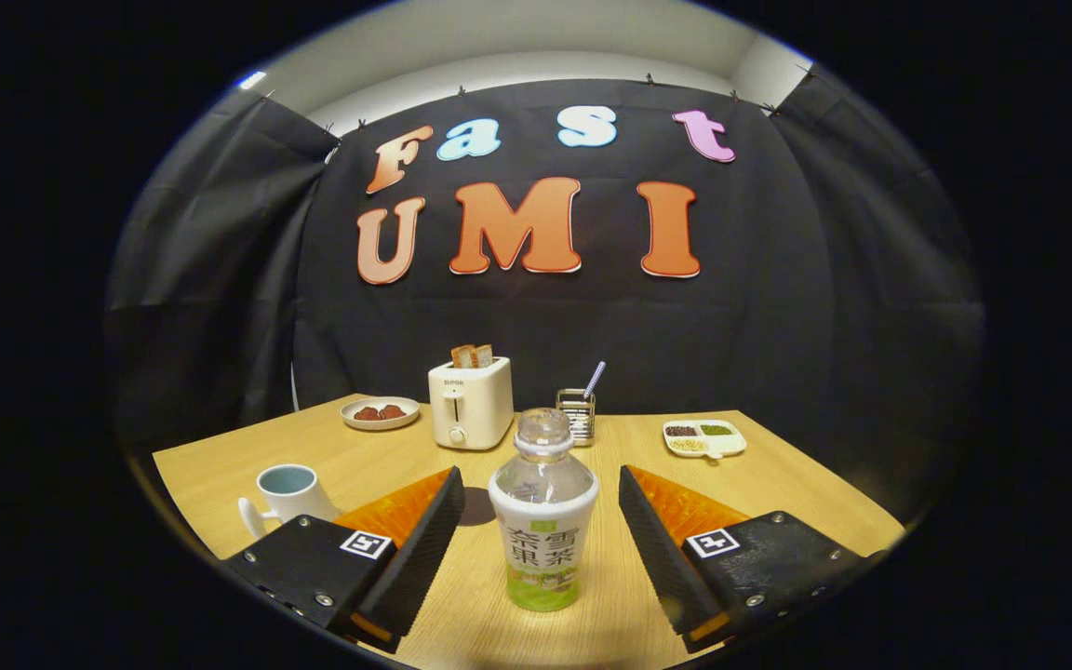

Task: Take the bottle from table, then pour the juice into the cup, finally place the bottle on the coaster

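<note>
Two fingers spread wide, gripper [541,549] straddling the bottle [543,521], which stands upright on the desk [778,484] between them, untouched; gap either side so they can close on the label band. Cup [287,493] sits just left for the pour. Dark patch behind the left finger, possibly the coaster.

A bottle [542,521] stands upright between the spread fingers of the gripper [536,549], with bare gaps on both sides. A mug [287,498] blocks the table's [806,493] left edge. Toaster [470,402], plate [380,412], utensil holder [576,412] and divided dish [704,437] line the far edge.
</note>
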`<act>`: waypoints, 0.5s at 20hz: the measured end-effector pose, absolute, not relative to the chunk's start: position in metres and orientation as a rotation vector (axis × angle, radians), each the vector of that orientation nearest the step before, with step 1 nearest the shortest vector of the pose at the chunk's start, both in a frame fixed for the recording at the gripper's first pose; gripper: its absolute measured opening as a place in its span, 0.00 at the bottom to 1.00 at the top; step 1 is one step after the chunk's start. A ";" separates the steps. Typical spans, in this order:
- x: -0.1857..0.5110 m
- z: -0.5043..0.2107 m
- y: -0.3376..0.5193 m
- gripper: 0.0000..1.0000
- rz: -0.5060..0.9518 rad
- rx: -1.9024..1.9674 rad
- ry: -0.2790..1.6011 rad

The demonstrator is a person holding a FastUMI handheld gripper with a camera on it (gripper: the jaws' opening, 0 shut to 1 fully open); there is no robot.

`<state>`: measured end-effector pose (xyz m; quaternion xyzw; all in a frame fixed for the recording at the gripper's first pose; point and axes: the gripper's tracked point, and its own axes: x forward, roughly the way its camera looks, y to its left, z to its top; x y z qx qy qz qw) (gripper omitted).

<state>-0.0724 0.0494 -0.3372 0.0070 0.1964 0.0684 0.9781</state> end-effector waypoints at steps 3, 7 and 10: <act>-0.074 -0.362 0.049 0.99 0.127 0.028 0.443; -0.074 -0.384 0.042 0.98 0.088 0.018 0.483; -0.074 -0.397 0.043 0.94 0.073 0.053 0.512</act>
